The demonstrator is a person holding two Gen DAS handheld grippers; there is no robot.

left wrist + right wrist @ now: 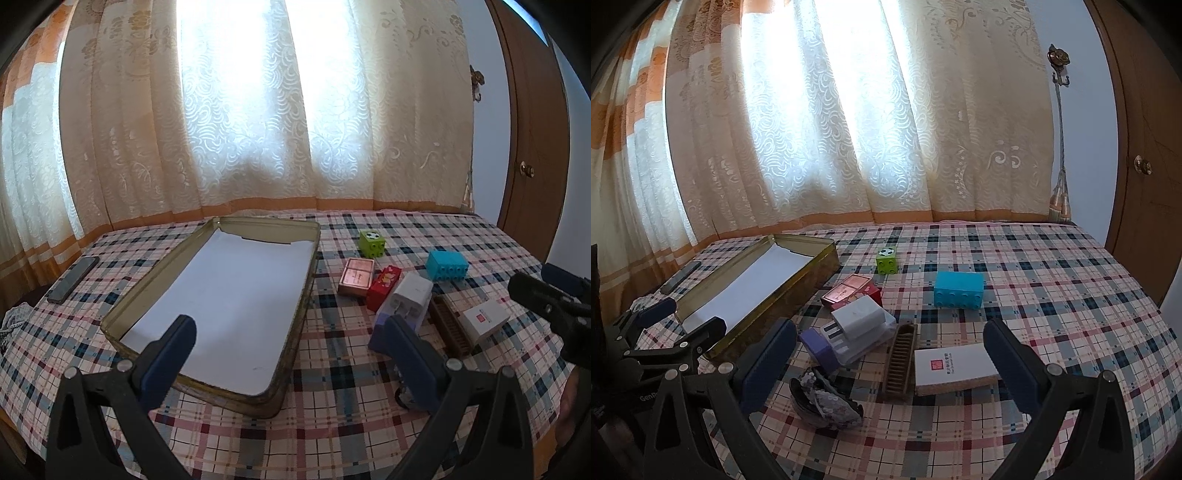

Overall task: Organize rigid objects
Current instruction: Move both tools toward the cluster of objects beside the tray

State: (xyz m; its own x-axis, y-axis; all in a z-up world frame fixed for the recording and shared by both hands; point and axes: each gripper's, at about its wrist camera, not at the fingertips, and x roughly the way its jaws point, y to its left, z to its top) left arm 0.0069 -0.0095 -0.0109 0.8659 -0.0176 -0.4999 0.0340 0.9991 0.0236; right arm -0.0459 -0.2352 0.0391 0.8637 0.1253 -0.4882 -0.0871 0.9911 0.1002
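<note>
Starting layout for sorting rigid objects on a plaid-covered surface (1034, 280). The open metal tin (306, 295) is lying at the left with its white-lined floor bare — the likely receptacle, set beside the clutter so that each item needs only a short carry.

The left gripper (291, 354) is hovering over the tin's near corner with its jaws spread wide and nothing between them; judged from this pose, it is waiting over the destination rather than reaching for an item.

The right gripper (890, 354) is hanging above the pile, jaws equally wide and empty, framing the nearest pieces. The white box with a red seal (955, 367) and the brown ribbed bar (899, 363) are lying just beside each other between its fingers, which makes them the probable first picks.

Farther back, the white adapter (858, 319) is resting on a clear case (862, 341), with a purple block (818, 349) touching the case's left end. A pink tin (846, 291) and a red box (873, 293) are sitting close behind them. The blue brick (958, 293) and green cube (886, 260) are standing apart, free to grasp.

A dark sequinned object (823, 397) is lying nearest the camera — whether it is rigid cannot be told. A phone (72, 278) is lying left of the tin.
</note>
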